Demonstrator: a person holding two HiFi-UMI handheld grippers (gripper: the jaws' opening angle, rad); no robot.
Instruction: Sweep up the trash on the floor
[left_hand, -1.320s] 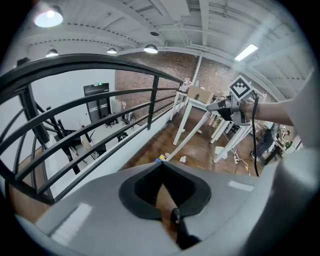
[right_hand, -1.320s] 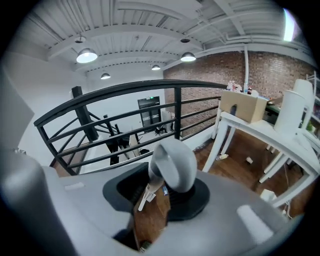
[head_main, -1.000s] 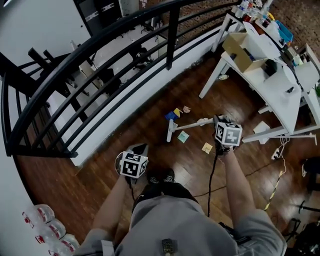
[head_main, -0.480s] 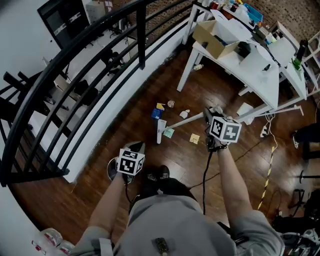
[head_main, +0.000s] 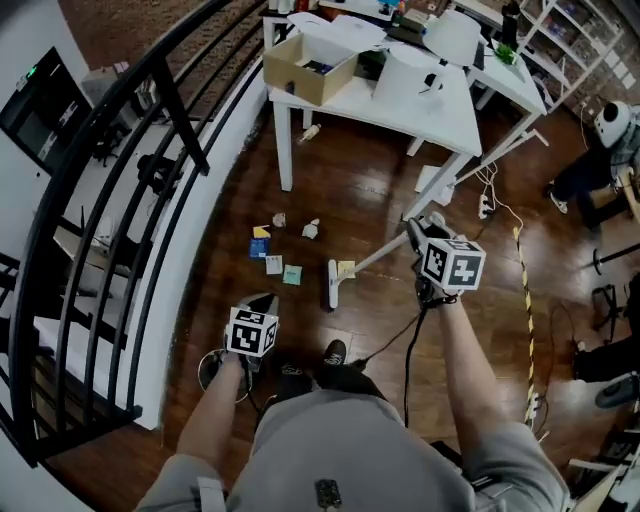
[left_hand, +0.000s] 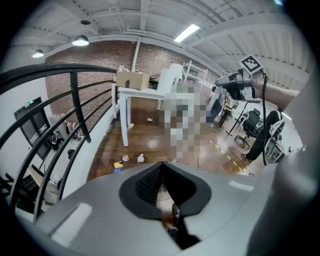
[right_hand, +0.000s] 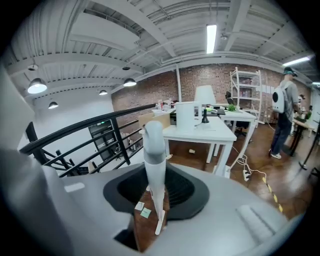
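Note:
My right gripper (head_main: 416, 230) is shut on a white broom handle (right_hand: 153, 150). The handle slants down to the broom head (head_main: 332, 283) on the wooden floor. Trash lies round the head: a yellow note (head_main: 346, 268) touches its right side, and a green note (head_main: 292, 274) and a white note (head_main: 273, 264) lie to its left. A blue and yellow scrap (head_main: 260, 243) and two crumpled papers (head_main: 311, 230) lie farther off. My left gripper (head_main: 262, 303) hangs near my feet, shut on a dark handle (left_hand: 176, 222). A round grey dustpan (head_main: 212, 372) shows below it.
A black railing (head_main: 150, 150) and a white ledge run along the left. A white table (head_main: 400, 95) with a cardboard box (head_main: 310, 65) stands beyond the trash. A power strip (head_main: 485, 205) and cables lie to the right. A person (right_hand: 282, 115) stands far right.
The view has swung to the right. My right gripper rose with the broom, and the broom head slid from left of the green note to beside the yellow note. My left gripper moved along.

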